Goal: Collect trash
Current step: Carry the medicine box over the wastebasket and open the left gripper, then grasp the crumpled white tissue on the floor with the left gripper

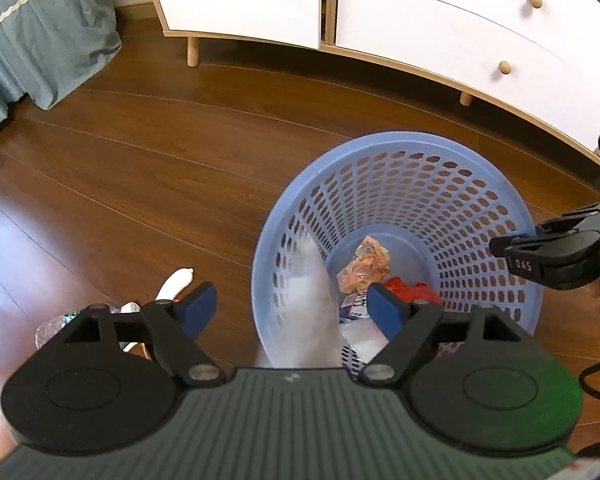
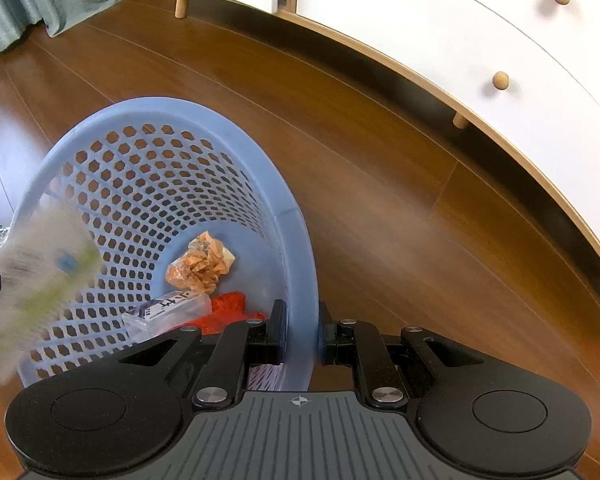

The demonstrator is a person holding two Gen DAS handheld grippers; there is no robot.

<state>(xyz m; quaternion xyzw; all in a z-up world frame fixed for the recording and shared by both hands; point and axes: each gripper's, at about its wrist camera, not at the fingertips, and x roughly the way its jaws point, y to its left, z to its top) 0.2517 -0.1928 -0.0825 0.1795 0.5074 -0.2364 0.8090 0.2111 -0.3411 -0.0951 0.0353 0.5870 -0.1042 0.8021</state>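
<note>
Left gripper (image 1: 288, 306), blue pads, is hanging over the near rim of the round light-blue perforated plastic basket (image 1: 404, 152), jaws standing wide, nothing pressed between them. A blurred pale translucent plastic bottle (image 1: 316, 300) is showing smeared between the open jaws, over the basket's near inner wall; in the right wrist view the same bottle (image 2: 40, 276) is appearing as a streaked white-green blur at the basket's left rim. Contact with the basket wall cannot be told.

Right gripper (image 2: 302, 332) is clamping the basket rim (image 2: 296, 280), jaws narrow, one pad inside the wall and one outside. From the left wrist view it (image 1: 500, 246) is sitting at the basket's right edge.

Lying on the basket floor: crumpled orange wrapper (image 2: 202, 264), red crinkled plastic piece (image 2: 228, 306) at the near side, clear rectangular packet with dark print (image 2: 168, 310) just beside the red piece.

Basket is standing on the brown wooden plank floor (image 1: 160, 168), near the white cabinet with wooden legs and knobs (image 1: 440, 32). Teal fabric with lace trim (image 1: 40, 32) is hanging at the floor's far-left corner. More litter, a white object (image 1: 176, 282) and crinkled clear plastic (image 1: 50, 328), is lying on the floor left of the basket, partly hidden by the left gripper.
</note>
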